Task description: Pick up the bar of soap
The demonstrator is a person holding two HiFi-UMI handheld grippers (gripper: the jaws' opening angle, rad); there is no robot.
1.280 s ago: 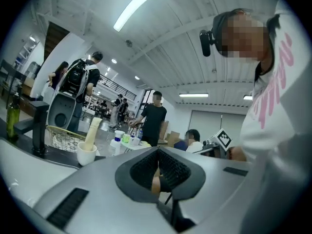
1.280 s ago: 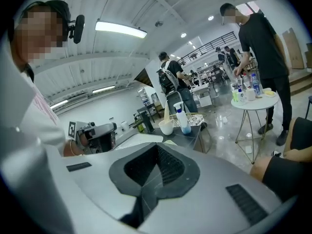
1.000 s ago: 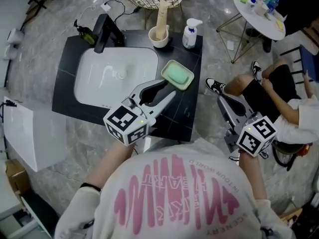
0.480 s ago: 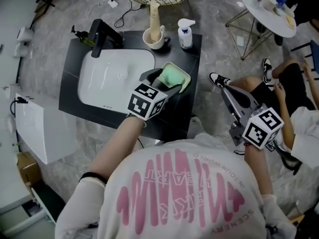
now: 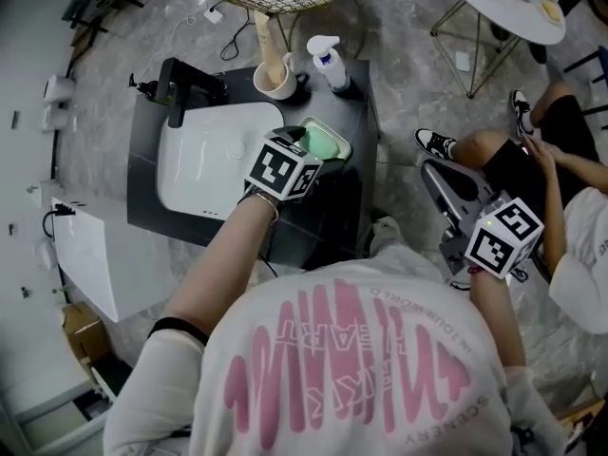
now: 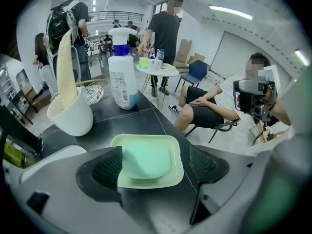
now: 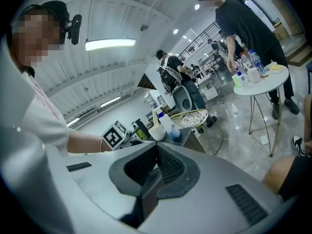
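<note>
A pale green bar of soap [image 6: 146, 161] lies in a light green dish [image 6: 176, 152] on the black counter, to the right of the white basin [image 5: 204, 164]. My left gripper [image 6: 155, 162] hovers just over the dish, its jaws opening wide to either side of the soap without touching it. In the head view the left gripper [image 5: 306, 141] covers most of the soap [image 5: 324, 142]. My right gripper [image 7: 155, 165] is held off to the right, away from the counter, shut with nothing between its jaws; in the head view the right gripper [image 5: 454, 198] sits beside a seated person's leg.
A cream cup [image 6: 70, 113] with a tall stick and a white pump bottle [image 6: 122, 79] stand behind the dish. A black faucet [image 5: 180, 85] stands at the basin's far left. A seated person [image 6: 214, 106] is close on the right, with a round white table [image 5: 503, 3] beyond.
My left gripper has moved forward across the counter to the soap dish and its jaws have spread apart. The right gripper has stayed low on the right.
</note>
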